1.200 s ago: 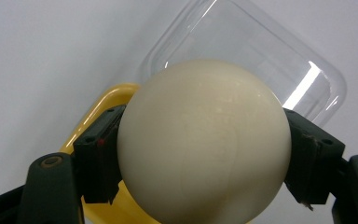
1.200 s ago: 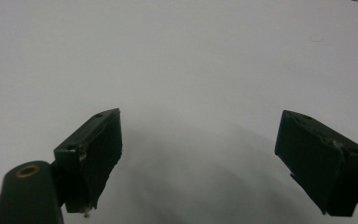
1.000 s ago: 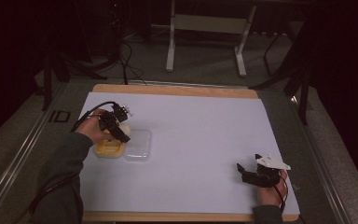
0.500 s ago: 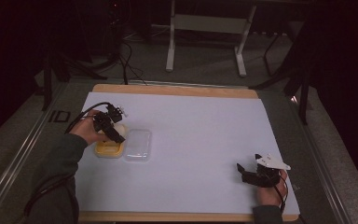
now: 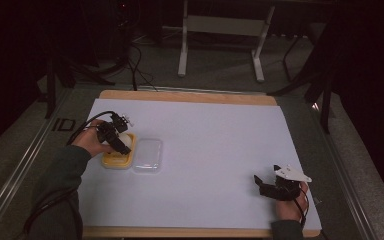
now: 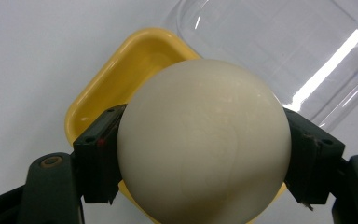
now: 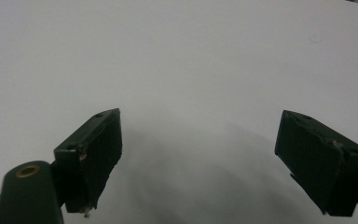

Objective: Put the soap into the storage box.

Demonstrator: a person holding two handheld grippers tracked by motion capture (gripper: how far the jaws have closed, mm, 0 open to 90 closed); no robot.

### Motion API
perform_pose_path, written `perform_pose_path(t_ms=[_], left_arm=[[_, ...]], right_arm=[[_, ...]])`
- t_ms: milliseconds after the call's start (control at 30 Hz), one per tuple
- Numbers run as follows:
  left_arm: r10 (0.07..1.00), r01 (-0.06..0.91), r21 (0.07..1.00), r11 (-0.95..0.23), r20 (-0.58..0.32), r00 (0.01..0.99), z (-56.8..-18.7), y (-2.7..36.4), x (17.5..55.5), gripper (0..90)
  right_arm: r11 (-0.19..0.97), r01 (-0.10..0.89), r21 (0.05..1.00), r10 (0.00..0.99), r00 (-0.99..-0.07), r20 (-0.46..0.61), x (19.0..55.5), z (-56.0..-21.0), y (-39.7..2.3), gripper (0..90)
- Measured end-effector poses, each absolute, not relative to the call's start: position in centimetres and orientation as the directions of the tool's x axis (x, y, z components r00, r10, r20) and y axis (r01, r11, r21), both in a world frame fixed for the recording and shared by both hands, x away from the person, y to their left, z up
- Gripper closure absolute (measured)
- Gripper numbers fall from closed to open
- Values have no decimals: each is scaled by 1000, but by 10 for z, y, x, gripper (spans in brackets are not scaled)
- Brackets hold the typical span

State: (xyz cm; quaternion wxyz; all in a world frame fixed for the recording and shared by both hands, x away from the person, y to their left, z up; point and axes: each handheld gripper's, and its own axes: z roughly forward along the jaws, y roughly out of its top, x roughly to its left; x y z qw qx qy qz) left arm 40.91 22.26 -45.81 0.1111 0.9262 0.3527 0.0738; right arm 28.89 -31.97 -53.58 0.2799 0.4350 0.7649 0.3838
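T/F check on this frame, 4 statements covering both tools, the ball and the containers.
1. The left tool grips a white ball. True.
2. The ball is above a yellow tray. True.
3. The right tool holds the clear lid. False: its jaws stand open with nothing between them, over the white table surface.
4. The clear lid covers the yellow tray. False: it lies beside the tray.

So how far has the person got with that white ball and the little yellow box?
Partway, it seems. The clear lid already lies on the table beside the yellow box. The left gripper grips the white ball on both sides, right over the box. The right gripper rests open on the white table, empty. Probably left: setting the ball in and closing the lid.
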Motion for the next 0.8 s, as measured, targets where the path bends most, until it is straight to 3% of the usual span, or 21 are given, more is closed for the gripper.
perform_pose_path(t_ms=[800], left_arm=[[675, 648, 215, -730, 79, 734, -472, 228, 410, 255]], right_arm=[[326, 449, 832, 881, -464, -95, 289, -536, -320, 147]])
